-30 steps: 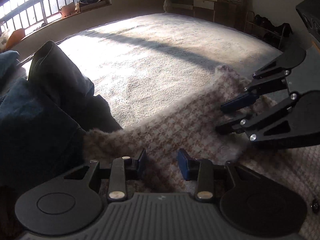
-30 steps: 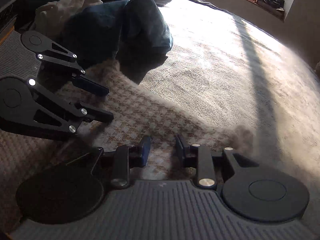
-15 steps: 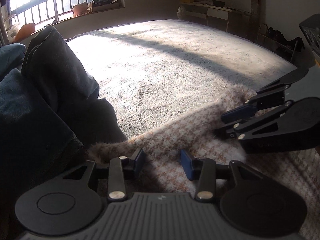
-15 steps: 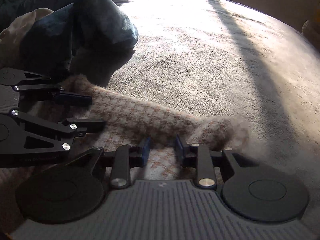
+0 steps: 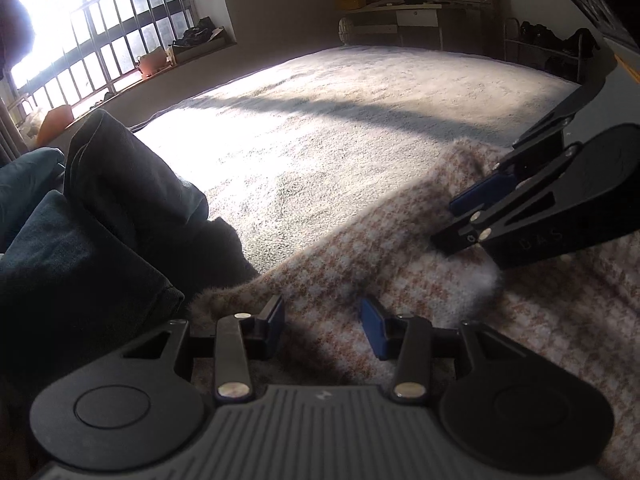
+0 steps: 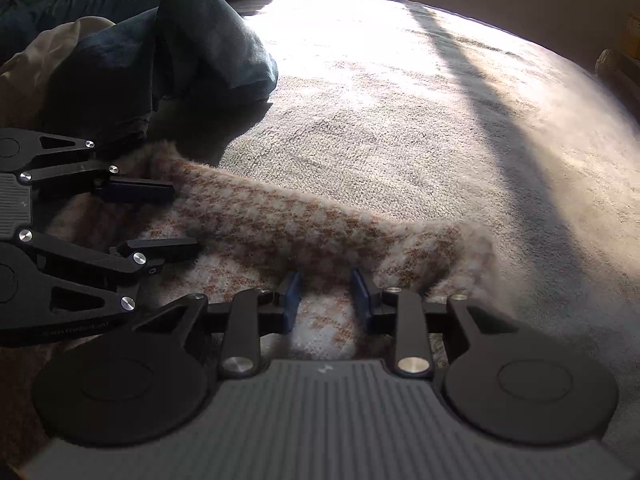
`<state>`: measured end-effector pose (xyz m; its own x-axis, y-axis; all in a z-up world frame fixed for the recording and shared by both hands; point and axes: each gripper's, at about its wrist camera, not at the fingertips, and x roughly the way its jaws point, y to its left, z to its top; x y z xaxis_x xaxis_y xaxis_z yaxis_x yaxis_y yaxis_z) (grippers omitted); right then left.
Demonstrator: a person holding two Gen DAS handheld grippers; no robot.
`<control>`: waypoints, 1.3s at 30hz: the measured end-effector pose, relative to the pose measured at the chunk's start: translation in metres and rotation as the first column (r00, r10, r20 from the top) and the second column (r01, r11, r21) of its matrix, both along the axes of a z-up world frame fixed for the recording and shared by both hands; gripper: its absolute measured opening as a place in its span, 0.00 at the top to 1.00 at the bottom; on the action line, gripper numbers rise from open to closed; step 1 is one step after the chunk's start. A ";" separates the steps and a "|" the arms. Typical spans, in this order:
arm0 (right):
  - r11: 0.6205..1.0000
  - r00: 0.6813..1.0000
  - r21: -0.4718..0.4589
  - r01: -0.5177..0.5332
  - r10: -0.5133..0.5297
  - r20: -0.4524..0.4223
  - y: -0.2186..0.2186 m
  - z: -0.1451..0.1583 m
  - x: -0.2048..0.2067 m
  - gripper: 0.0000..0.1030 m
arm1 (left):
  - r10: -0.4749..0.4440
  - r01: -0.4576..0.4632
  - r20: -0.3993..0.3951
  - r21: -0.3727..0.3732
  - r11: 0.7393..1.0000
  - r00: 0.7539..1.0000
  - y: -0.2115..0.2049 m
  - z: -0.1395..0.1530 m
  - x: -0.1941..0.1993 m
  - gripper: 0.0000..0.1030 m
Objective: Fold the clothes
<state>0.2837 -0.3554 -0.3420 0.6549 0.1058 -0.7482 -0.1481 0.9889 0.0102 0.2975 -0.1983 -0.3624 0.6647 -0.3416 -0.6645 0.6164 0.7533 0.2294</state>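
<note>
With the checked knit (image 5: 352,248) lying on the near part of the carpet (image 5: 340,120), its far edge should be released flat, both the left gripper (image 5: 322,322) and the right gripper (image 6: 326,296) being spread, the left's jaws having just been opening over the fabric.

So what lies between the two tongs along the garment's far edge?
Only the fuzzy pink-and-white houndstooth knit garment: in the right wrist view its folded edge runs unbroken from the left tongs to the right tongs.

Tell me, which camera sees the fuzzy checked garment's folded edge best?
The right wrist view: the checked garment shows its raised fold running across, lit by sun. The left wrist view shows it flatter, mostly shadowed.
</note>
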 end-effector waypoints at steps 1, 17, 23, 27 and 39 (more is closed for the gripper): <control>1.000 1.000 0.021 0.010 -0.010 0.011 -0.001 0.007 -0.003 0.73 | -0.010 0.010 0.018 -0.004 1.000 1.000 0.002 0.004 -0.005 0.57; 0.983 0.983 0.047 0.176 -0.179 0.052 -0.029 0.018 -0.007 0.75 | 0.029 -0.029 -0.028 0.002 1.000 0.999 0.011 -0.011 0.010 0.43; 0.966 0.968 0.078 0.247 -0.242 -0.065 -0.050 -0.016 0.007 0.75 | 0.055 -0.055 -0.034 0.004 0.998 0.998 0.008 -0.009 0.009 0.43; 0.966 0.970 0.096 0.241 -0.243 0.007 -0.040 0.017 -0.008 0.76 | 0.103 -0.105 -0.072 -0.032 0.994 0.992 0.015 0.007 0.001 0.42; 0.992 0.991 0.036 0.121 -0.119 -0.064 0.017 -0.008 -0.004 0.74 | 0.314 -0.364 -0.266 -0.161 0.918 0.911 0.111 0.065 -0.104 0.35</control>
